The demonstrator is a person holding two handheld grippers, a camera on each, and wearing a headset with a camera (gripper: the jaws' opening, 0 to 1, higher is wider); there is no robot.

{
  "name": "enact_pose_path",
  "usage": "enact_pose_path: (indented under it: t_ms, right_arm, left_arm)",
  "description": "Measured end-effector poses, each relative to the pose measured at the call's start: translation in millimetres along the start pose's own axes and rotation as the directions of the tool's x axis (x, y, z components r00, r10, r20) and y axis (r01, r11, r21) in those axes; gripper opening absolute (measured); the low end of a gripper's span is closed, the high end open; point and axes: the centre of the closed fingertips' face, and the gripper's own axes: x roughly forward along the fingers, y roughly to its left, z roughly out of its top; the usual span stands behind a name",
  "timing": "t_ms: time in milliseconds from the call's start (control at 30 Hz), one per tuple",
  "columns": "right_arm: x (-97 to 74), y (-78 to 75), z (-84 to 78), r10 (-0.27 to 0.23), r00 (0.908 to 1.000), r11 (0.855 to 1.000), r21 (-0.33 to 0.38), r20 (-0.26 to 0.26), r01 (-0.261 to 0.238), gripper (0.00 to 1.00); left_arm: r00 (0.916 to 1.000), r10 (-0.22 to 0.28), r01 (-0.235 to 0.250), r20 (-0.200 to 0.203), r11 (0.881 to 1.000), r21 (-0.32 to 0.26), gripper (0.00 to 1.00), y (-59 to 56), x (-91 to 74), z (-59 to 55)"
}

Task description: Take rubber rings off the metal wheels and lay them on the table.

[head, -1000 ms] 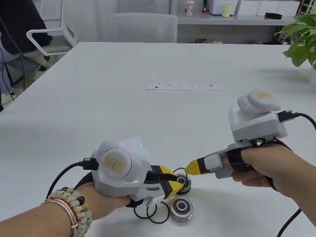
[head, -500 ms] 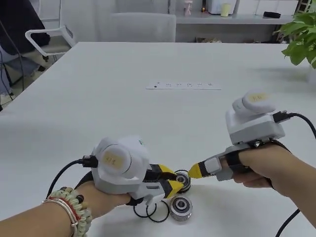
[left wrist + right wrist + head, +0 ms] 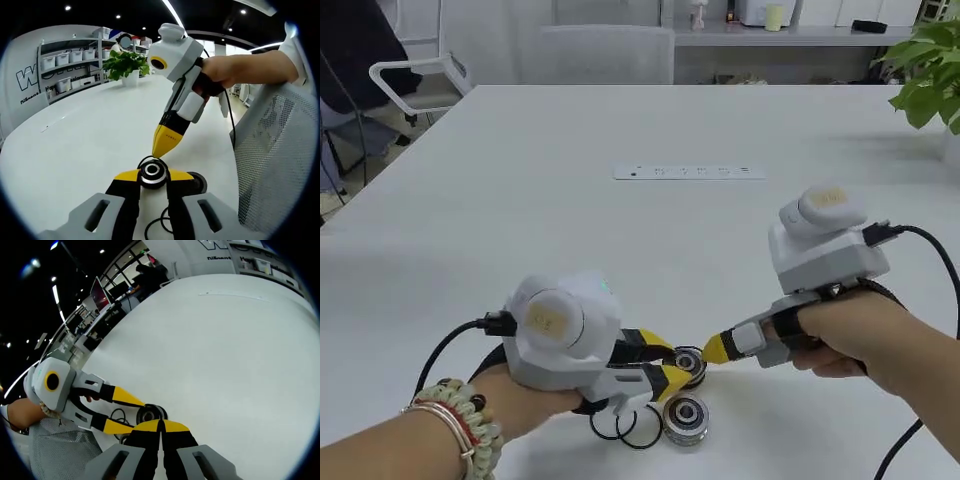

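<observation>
My left gripper (image 3: 667, 367) is shut on a small metal wheel (image 3: 689, 361) just above the table; in the left gripper view the wheel (image 3: 152, 173) sits clamped between the yellow jaws. A thin black rubber ring (image 3: 143, 161) lifts off the wheel's rim up to the tip of my right gripper (image 3: 159, 149). The right gripper (image 3: 712, 349) comes in from the right, jaws pressed together on that ring. From the right gripper view (image 3: 160, 426) the wheel (image 3: 149, 415) lies just past the tips. A second wheel (image 3: 686, 420) stands on the table below.
Two loose black rings (image 3: 622, 428) lie on the white table (image 3: 620, 240) under the left gripper. A socket strip (image 3: 688, 172) is set into the table's middle. A plant (image 3: 925, 80) stands at the far right, a chair (image 3: 415, 80) at the far left.
The right gripper has shifted slightly left and lower, staying at the wheel held by the left gripper. The rest of the shift comes from the head camera.
</observation>
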Motion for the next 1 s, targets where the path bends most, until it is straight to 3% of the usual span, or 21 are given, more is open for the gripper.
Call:
enact_pose_path:
  t_ms: [133, 200, 500, 633, 700, 867, 1000]
  right_arm:
    - [-1.1, 0.4, 1.7, -0.001, 1.0, 1.0, -0.001, 0.006, 0.001, 0.0]
    - [-1.4, 0.4, 2.8, -0.002, 0.9999, 1.0, -0.005, 0.011, 0.002, 0.0]
    - [-3.2, -2.9, 3.4, -0.014, 0.9998, 1.0, -0.006, 0.014, 0.015, 0.0]
    - [-4.2, -2.2, 4.4, -0.013, 0.9998, 1.0, -0.007, 0.017, 0.014, 0.0]
    - [-4.7, -1.8, 5.2, -0.013, 0.9997, 1.0, -0.007, 0.02, 0.014, 0.0]
    - [-6.3, -0.8, 8.0, -0.01, 0.9995, 1.0, -0.006, 0.031, 0.01, 0.0]
    - [-8.6, -0.3, 10.9, -0.007, 0.9991, 1.0, -0.002, 0.041, 0.007, 0.0]
  left_arm:
    - [0.9999, -0.011, 0.011, -0.01, 1.0, -0.022, 0.24, -1.7, -0.9, 1.3]
    - [0.9999, -0.016, 0.015, -0.008, 1.0, -0.002, 0.28, -4.1, -1.6, 4.6]
    - [0.9989, -0.036, 0.035, 0.029, 0.999, 0.026, 0.43, -8.4, -7.7, 25.6]
    - [0.9979, -0.049, 0.049, 0.042, 0.999, 0.015, 0.54, -8.6, -15.2, 35.8]
    - [0.997, -0.063, 0.061, 0.045, 0.997, 0.04, 0.58, -11.4, -19.8, 40.6]
    - [0.9938, -0.083, 0.081, 0.073, 0.996, 0.032, 0.63, -13.8, -30.4, 54.4]
    - [0.994, -0.086, 0.081, 0.067, 0.993, 0.082, 0.64, -12.5, -42.8, 60.6]
